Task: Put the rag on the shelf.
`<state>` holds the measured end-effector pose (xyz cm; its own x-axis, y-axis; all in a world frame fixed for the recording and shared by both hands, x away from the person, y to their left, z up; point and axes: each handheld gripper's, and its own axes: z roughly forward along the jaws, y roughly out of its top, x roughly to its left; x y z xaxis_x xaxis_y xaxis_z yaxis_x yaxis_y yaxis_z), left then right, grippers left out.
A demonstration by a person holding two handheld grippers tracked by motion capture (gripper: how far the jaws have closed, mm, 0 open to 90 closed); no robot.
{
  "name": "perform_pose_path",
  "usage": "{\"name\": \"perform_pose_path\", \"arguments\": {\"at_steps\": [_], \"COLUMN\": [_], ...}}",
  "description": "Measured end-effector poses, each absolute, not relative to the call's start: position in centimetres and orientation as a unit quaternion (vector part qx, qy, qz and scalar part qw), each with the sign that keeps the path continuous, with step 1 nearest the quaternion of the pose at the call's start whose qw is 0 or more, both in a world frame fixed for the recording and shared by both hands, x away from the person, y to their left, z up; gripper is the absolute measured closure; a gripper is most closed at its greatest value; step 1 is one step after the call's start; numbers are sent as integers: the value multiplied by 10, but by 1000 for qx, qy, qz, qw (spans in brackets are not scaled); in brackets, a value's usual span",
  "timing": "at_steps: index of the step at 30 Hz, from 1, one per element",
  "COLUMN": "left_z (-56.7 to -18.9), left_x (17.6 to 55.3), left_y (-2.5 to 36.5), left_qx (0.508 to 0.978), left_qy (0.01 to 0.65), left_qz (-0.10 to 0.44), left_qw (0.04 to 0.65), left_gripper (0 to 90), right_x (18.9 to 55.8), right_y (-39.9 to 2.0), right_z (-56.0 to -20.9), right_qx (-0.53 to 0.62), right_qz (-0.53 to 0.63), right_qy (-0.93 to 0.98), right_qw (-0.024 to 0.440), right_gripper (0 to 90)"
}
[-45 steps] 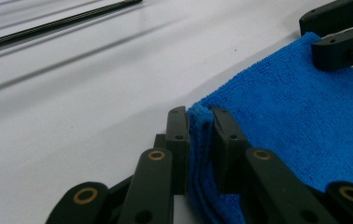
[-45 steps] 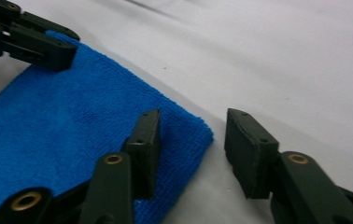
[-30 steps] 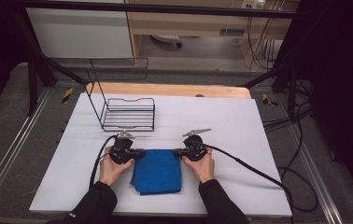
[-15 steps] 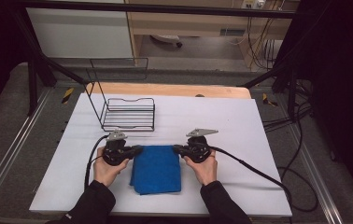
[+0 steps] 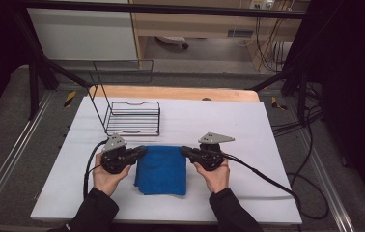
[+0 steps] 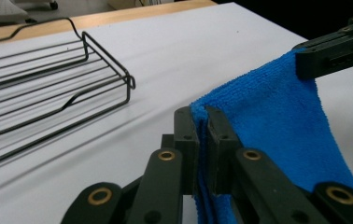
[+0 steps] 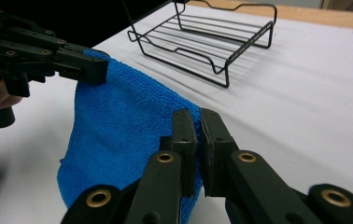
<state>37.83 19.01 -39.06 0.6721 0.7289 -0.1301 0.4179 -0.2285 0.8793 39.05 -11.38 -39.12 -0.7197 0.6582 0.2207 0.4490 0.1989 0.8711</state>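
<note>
A blue cloth [image 5: 161,169] hangs stretched between my two grippers near the table's front edge, its lower part resting on the white surface. My left gripper [image 5: 142,151] is shut on the cloth's far left corner, and its own view shows the cloth [image 6: 277,121] pinched between the jaws [image 6: 201,122]. My right gripper [image 5: 184,150] is shut on the far right corner, where the cloth [image 7: 118,121] passes between the jaws [image 7: 198,122]. The top edge between both corners is lifted and taut.
A black wire rack [image 5: 133,118] stands behind the cloth toward the left, with a tall wire handle at its back. The white table [image 5: 248,125] has a wooden strip [image 5: 171,93] along its far edge. Cables [image 5: 267,176] trail from both grippers.
Both grippers have moved apart and slightly forward, lifting the cloth's far corners. The cloth's top edge has stretched wider between them.
</note>
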Motion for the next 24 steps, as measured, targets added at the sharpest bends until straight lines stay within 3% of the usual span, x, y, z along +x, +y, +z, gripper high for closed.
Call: {"name": "perform_pose_path", "arguments": {"at_steps": [24], "left_z": [-350], "left_x": [363], "left_y": [196], "left_qx": [738], "left_qy": [352], "left_qz": [206], "left_qw": [537], "left_gripper": [845], "right_x": [374], "right_y": [-111], "right_z": [-349], "right_qx": [313], "right_qz": [562], "right_qy": [750], "right_qw": [152], "right_gripper": [864]}}
